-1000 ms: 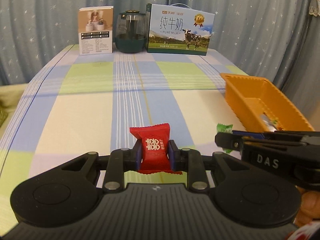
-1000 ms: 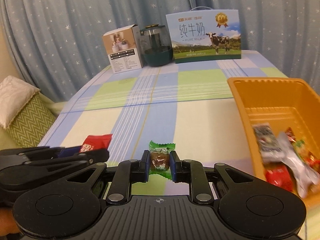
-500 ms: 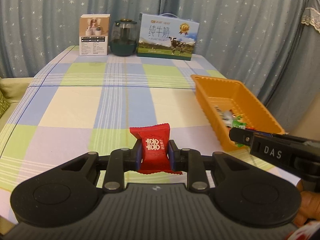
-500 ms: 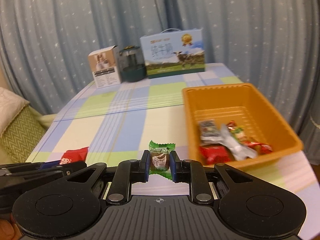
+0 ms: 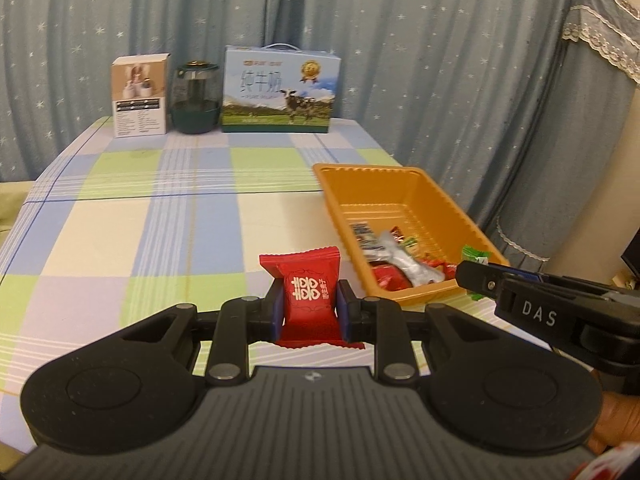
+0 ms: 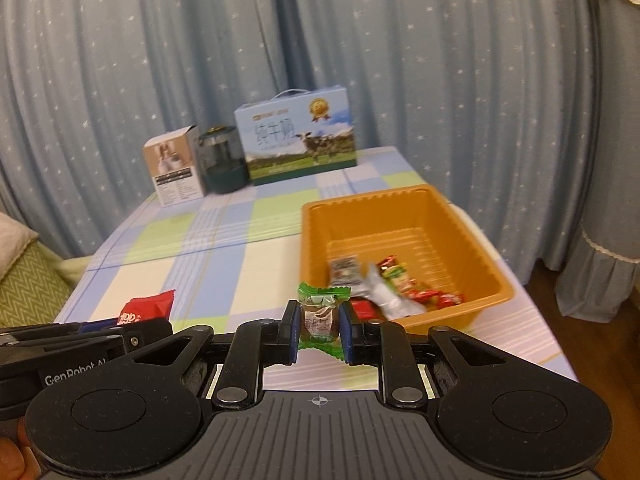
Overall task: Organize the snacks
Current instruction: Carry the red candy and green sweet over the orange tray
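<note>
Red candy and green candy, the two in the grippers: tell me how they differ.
The red candy is an opaque red packet with white characters; the green candy has a clear middle showing a brown sweet, with green ends. The red candy is the wider, flatter pack; the green candy is smaller. The left gripper holds the red candy, the right gripper the green candy. Both are clamped upright, short of the orange tray.
</note>
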`<move>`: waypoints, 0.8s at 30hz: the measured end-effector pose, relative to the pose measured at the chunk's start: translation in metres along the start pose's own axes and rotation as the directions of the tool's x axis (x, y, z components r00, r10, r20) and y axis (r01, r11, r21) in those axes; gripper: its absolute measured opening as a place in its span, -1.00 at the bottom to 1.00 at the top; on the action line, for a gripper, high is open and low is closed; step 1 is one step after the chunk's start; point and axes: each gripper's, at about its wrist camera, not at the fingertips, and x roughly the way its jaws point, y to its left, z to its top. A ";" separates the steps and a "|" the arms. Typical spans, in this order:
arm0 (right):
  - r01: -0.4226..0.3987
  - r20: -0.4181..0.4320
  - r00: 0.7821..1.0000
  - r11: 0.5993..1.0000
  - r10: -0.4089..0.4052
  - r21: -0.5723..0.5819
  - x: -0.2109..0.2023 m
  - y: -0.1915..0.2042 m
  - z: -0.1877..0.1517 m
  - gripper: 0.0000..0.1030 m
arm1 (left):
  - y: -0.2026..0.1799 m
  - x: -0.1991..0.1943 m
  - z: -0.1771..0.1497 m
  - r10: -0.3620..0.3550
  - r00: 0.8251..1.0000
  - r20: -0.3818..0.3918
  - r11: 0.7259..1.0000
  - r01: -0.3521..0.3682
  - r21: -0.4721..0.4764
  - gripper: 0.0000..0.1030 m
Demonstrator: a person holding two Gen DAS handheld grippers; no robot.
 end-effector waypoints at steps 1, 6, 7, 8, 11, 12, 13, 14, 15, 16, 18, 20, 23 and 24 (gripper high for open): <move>0.005 0.003 1.000 1.000 -0.005 0.003 -0.002 -0.003 0.001 -0.60 | -0.003 0.001 0.001 -0.005 1.000 0.000 1.000 0.005 0.003 -0.55; 0.025 0.012 1.000 1.000 -0.025 0.013 -0.006 -0.020 0.006 -0.60 | -0.019 0.009 0.007 -0.025 1.000 -0.002 0.999 0.025 0.027 -0.55; 0.029 0.014 0.999 0.999 -0.029 0.014 -0.007 -0.023 0.008 -0.60 | -0.022 0.011 0.008 -0.030 1.000 -0.003 0.999 0.030 0.029 -0.55; 0.032 0.016 0.999 0.999 -0.033 0.013 -0.007 -0.026 0.009 -0.60 | -0.025 0.013 0.009 -0.034 0.999 -0.004 0.999 0.034 0.029 -0.55; 0.041 0.021 0.999 0.999 -0.041 0.012 -0.006 -0.035 0.014 -0.60 | -0.033 0.020 0.012 -0.045 0.999 -0.010 0.998 0.045 0.035 -0.55; 0.044 0.022 0.999 0.999 -0.044 0.011 -0.005 -0.037 0.016 -0.60 | -0.035 0.022 0.013 -0.048 0.999 -0.012 0.998 0.049 0.036 -0.55; 0.046 0.024 0.999 0.999 -0.047 0.010 -0.005 -0.039 0.017 -0.60 | -0.037 0.025 0.014 -0.052 0.999 -0.013 0.998 0.053 0.036 -0.55; 0.049 0.026 0.998 0.999 -0.050 0.009 -0.004 -0.041 0.019 -0.60 | -0.039 0.027 0.016 -0.055 0.998 -0.013 0.998 0.056 0.036 -0.55; 0.053 0.027 0.998 0.999 -0.053 0.007 -0.004 -0.043 0.020 -0.60 | -0.041 0.030 0.017 -0.059 0.998 -0.014 0.998 0.059 0.037 -0.55; 0.055 0.029 0.998 0.998 -0.056 0.006 -0.003 -0.045 0.022 -0.60 | -0.043 0.032 0.018 -0.063 0.998 -0.015 0.997 0.063 0.038 -0.55; 0.059 0.029 0.998 0.998 -0.059 0.004 0.000 -0.049 0.025 -0.60 | -0.047 0.037 0.020 -0.069 0.997 -0.017 0.997 0.070 0.041 -0.55; 0.061 0.029 0.998 0.998 -0.061 0.001 0.003 -0.052 0.028 -0.60 | -0.050 0.042 0.022 -0.075 0.997 -0.019 0.996 0.076 0.042 -0.55; 0.061 0.029 0.998 0.998 -0.061 -0.005 0.008 -0.056 0.031 -0.60 | -0.055 0.049 0.026 -0.083 0.996 -0.021 0.995 0.084 0.047 -0.55; 0.061 0.027 0.998 0.998 -0.061 -0.008 0.011 -0.057 0.033 -0.60 | -0.056 0.051 0.027 -0.086 0.996 -0.022 0.995 0.087 0.047 -0.55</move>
